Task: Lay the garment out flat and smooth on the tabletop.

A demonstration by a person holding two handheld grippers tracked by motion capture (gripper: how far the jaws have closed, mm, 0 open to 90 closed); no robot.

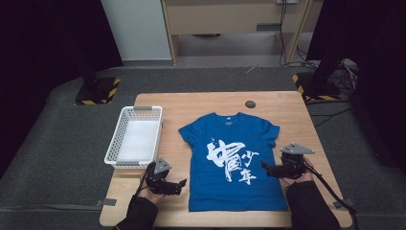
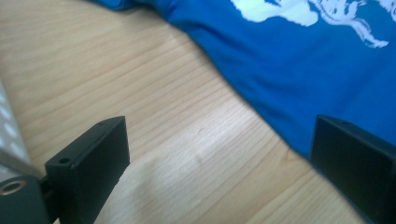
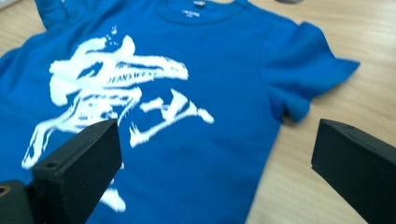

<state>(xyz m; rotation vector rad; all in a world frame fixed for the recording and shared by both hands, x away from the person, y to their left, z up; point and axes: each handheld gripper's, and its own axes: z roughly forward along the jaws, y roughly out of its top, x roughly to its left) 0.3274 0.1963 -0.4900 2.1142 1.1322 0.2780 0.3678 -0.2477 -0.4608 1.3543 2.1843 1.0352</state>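
- Nearest to me, at the near left corner of the table (image 1: 287, 103), my left hand (image 1: 152, 195) holds the left gripper (image 1: 181, 184) low over bare wood, its tip pointing right toward the shirt's left side edge, near it but not touching.
- Its jaws stand wide apart with nothing between them; in the left gripper view one jaw sits over wood and the other over the edge of the blue cloth.
- Left and farther off, a white basket (image 1: 116, 134) stands just beside the shirt's left sleeve, with nothing in it.
- At the middle lies the blue T-shirt (image 1: 234, 163), spread flat, print up, collar to the far side, hem along the near edge.
- At the right, my right hand (image 1: 294, 178) holds the right gripper (image 1: 265, 166) at the shirt's right side edge, tip pointing left; its jaws are also spread and hold nothing, one above the white print (image 3: 112, 88), the other over wood below the right sleeve (image 3: 306, 70).
- I judge this as the approach before a first fold: neither side is gripped yet.
- Next, each gripper needs to drop to the cloth edge, slide one jaw beneath, and close on a single layer without bunching it.
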